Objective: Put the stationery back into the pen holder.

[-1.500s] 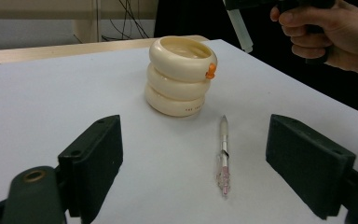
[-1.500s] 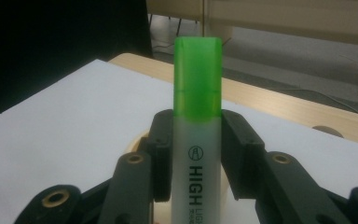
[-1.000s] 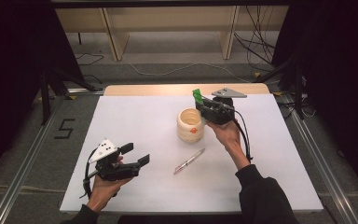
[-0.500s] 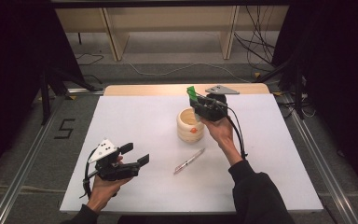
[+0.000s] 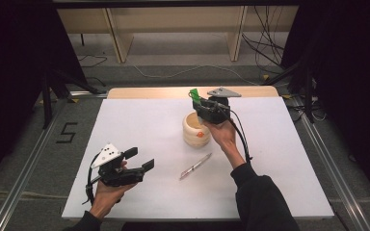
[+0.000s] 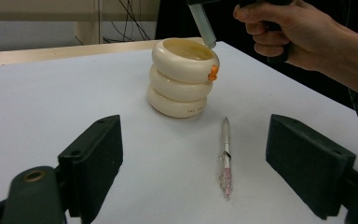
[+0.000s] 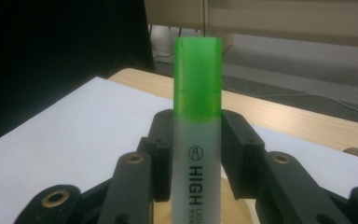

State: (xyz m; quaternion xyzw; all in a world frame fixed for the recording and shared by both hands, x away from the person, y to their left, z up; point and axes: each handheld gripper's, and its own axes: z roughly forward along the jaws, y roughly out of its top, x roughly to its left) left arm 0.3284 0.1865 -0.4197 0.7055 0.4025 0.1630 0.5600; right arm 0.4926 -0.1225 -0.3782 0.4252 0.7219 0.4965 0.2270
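Highlighter [image 7: 197, 121], green cap up, is clamped between the jaws of my right gripper [image 5: 203, 103], with its lower end hanging over the mouth of the cream ringed pen holder [image 5: 195, 130]; in the left gripper view its pale tip [image 6: 204, 28] sits right at the holder's far rim [image 6: 186, 49], above the small orange knob [image 6: 213, 72]. I read the step as dropping the marker into the holder. To do it well I'd shift the tip toward the middle of the opening, because it looks close to the rim and could catch there. I'd bring the barrel nearer to upright, lower until the end is well inside, and only then let go. A release from high up might bounce it or tip the holder, which stands free on the white table [image 5: 139, 125]. My left gripper [image 5: 134, 161] hangs near the front left, jaws spread wide and gripping nothing, well apart from the holder. It could steady the holder if needed. A slim pen [image 5: 195, 166] lies flat on the table just in front of the holder, between the two grippers, probably next to go in.
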